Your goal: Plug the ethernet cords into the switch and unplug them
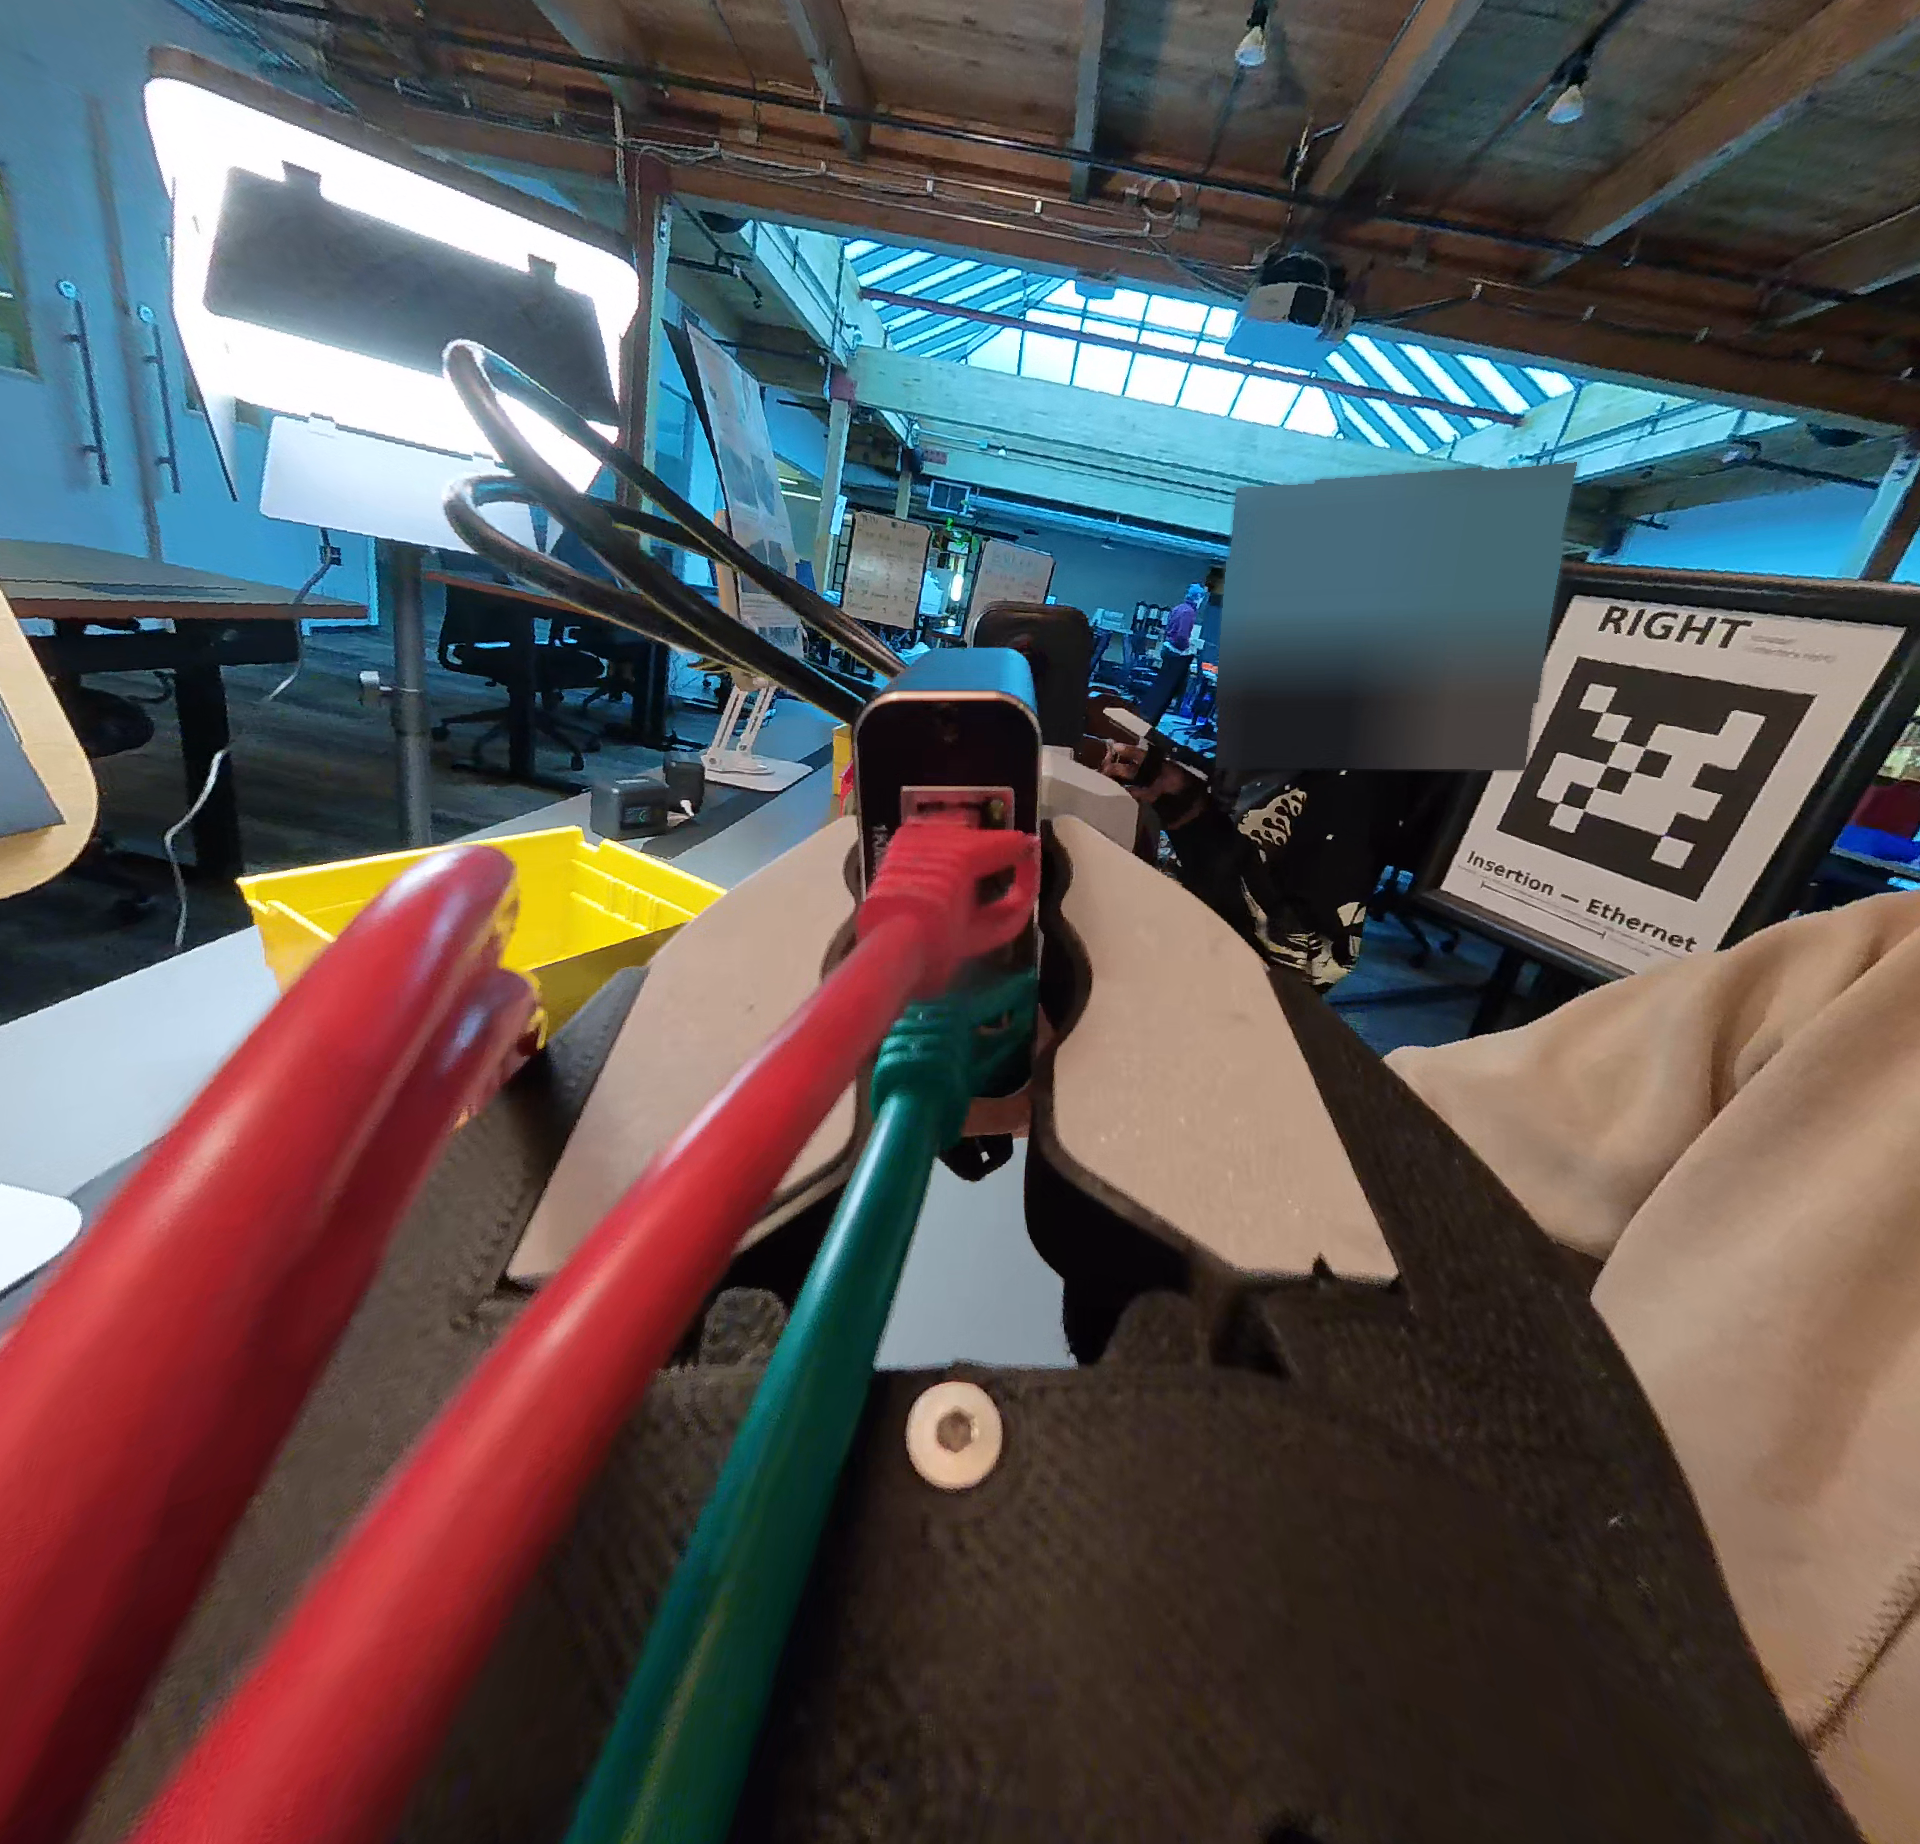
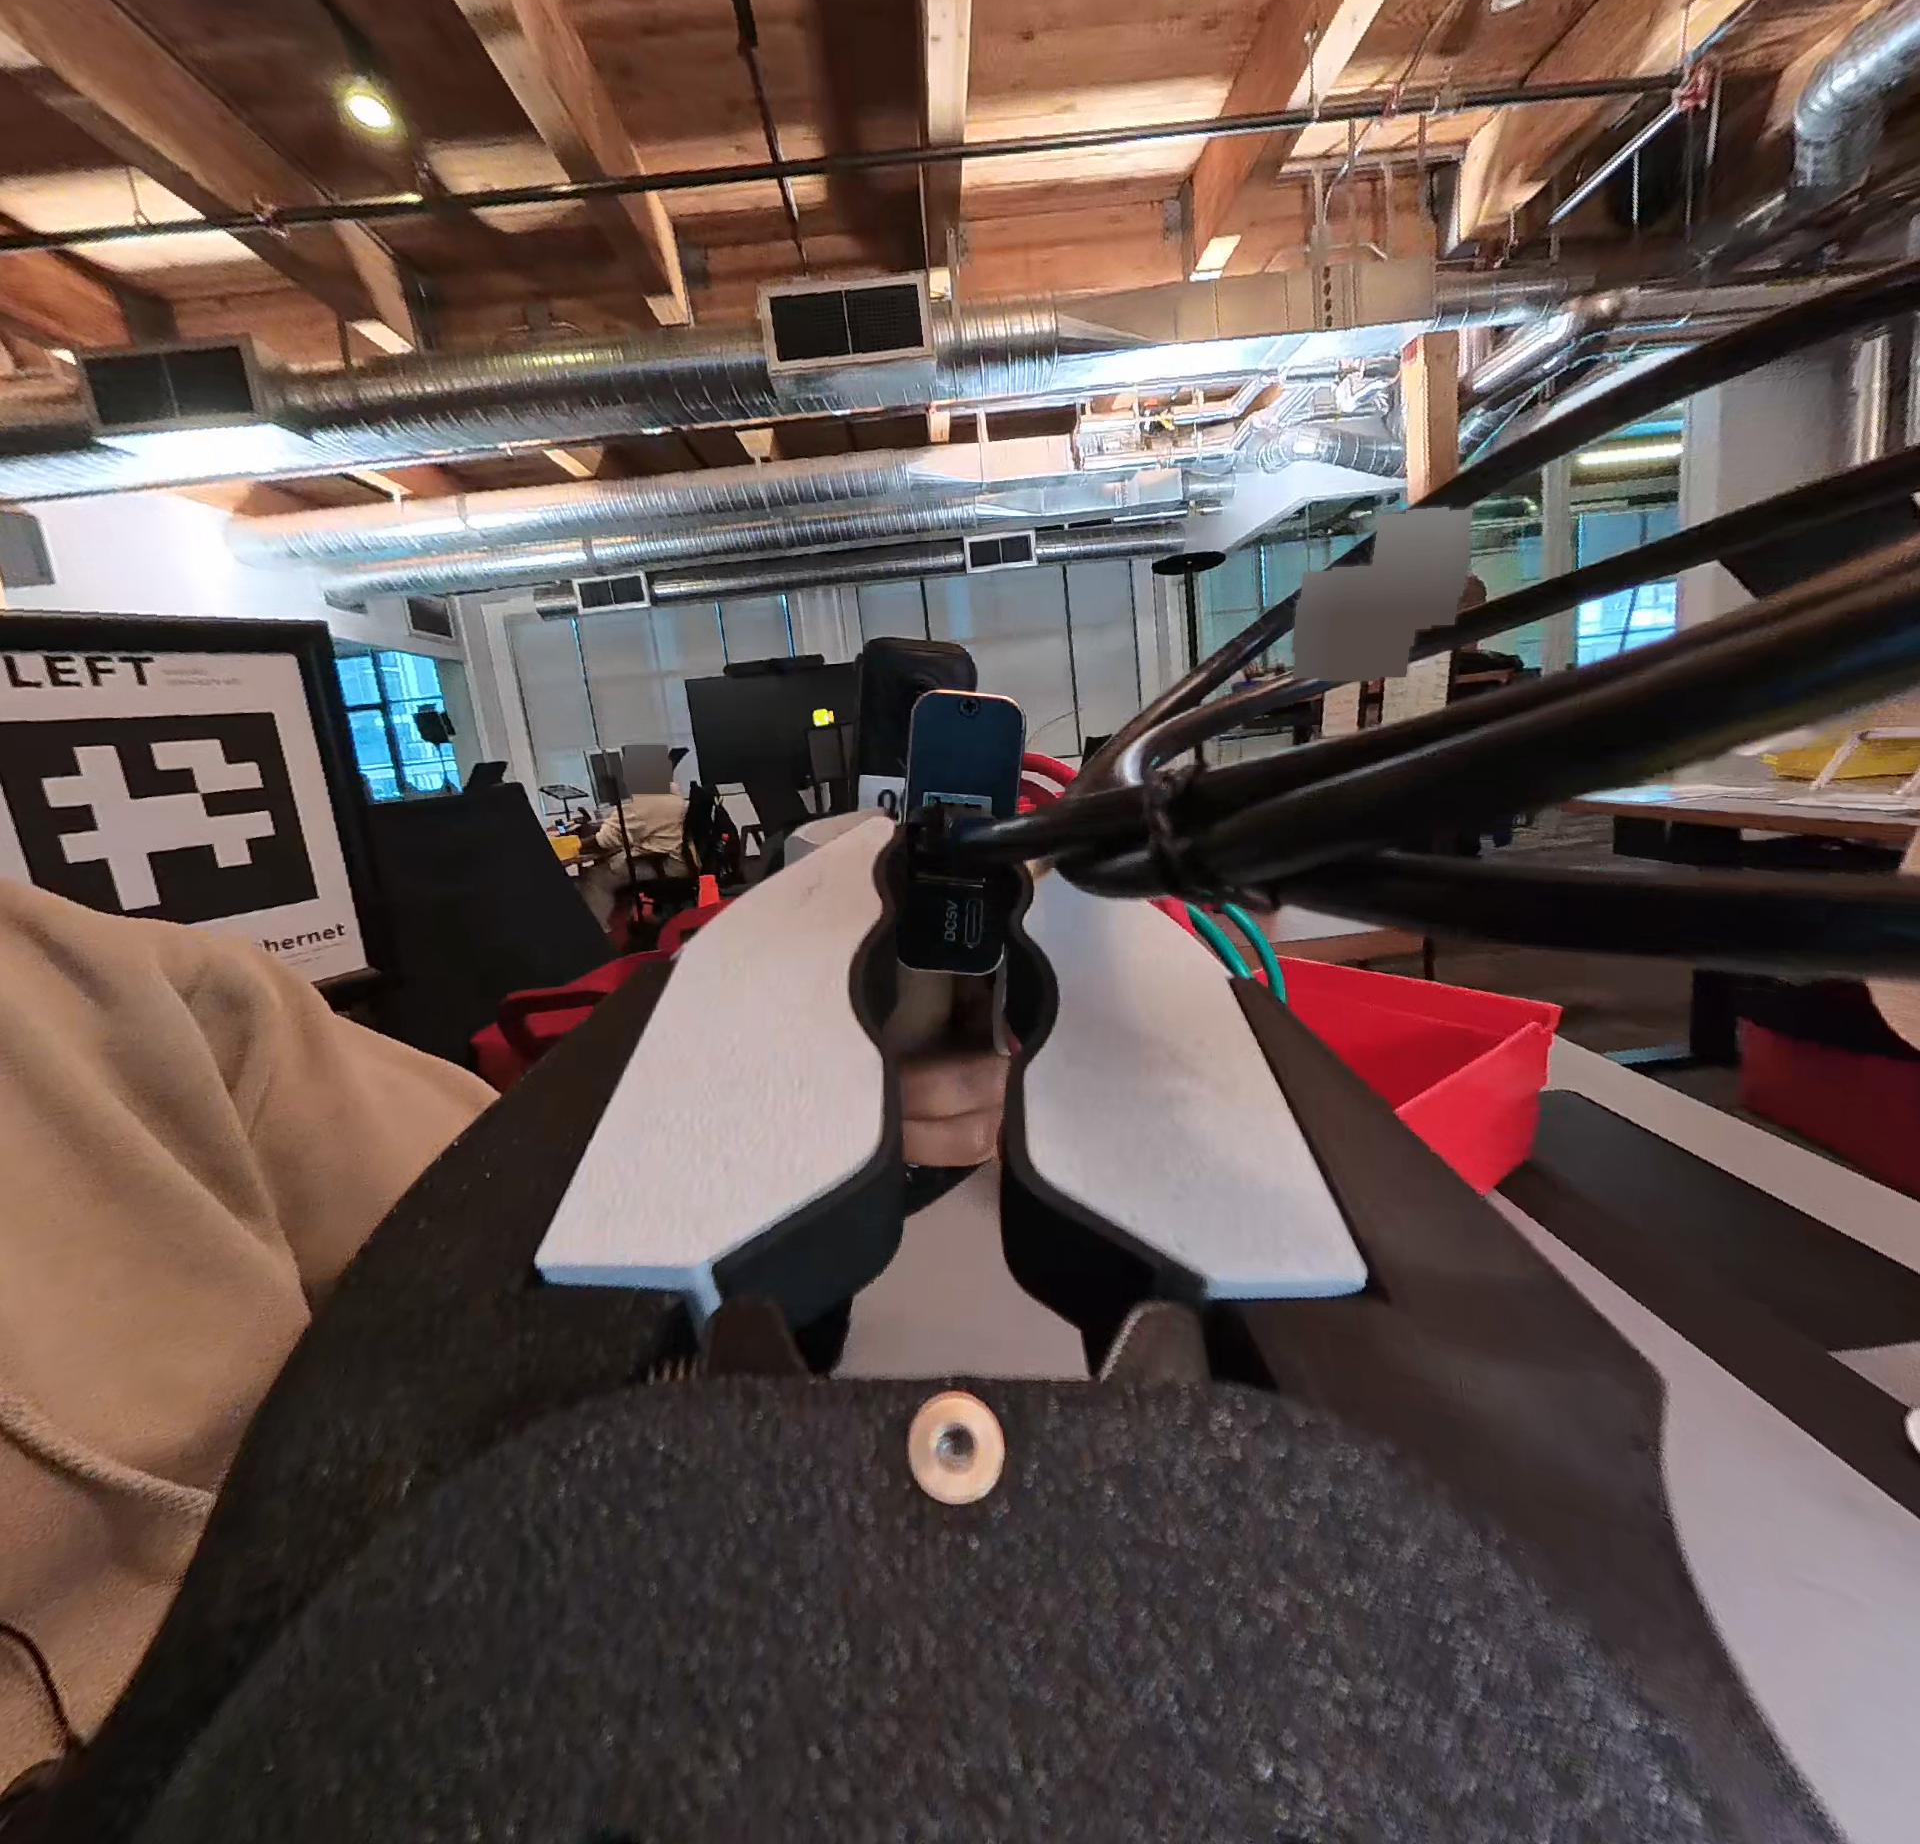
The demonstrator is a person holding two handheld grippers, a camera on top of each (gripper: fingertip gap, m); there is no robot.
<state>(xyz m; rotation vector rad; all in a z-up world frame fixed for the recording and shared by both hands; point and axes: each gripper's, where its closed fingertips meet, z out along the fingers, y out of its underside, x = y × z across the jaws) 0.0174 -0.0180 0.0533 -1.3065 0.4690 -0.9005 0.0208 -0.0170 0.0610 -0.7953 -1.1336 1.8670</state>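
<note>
The small black switch [image 1: 945, 755] stands upright, held between my two grippers from opposite ends. A red ethernet plug [image 1: 951, 880] sits in its upper port and a green plug [image 1: 951, 1041] in the port below; both cords run back past the camera. My left gripper [image 1: 948, 838] is closed around the green plug, with its fingertips beside the switch's port end. In the right wrist view my right gripper [image 2: 954, 859] is shut on the lower part of the switch [image 2: 961, 859]. A tied bundle of black cord [image 2: 1351, 828] is plugged in just above and leads off right.
A yellow bin [image 1: 623, 890] stands on the grey table [image 1: 125, 1067] to the left, and a red bin [image 2: 1434, 1056] to the right. Framed marker signs [image 1: 1662, 786] [image 2: 166, 807] stand behind. A beige sleeve [image 1: 1714, 1223] lies close beside each gripper. A lamp panel on a pole [image 1: 395, 340] is far left. Both grippers' tips are close together, under 4 cm apart.
</note>
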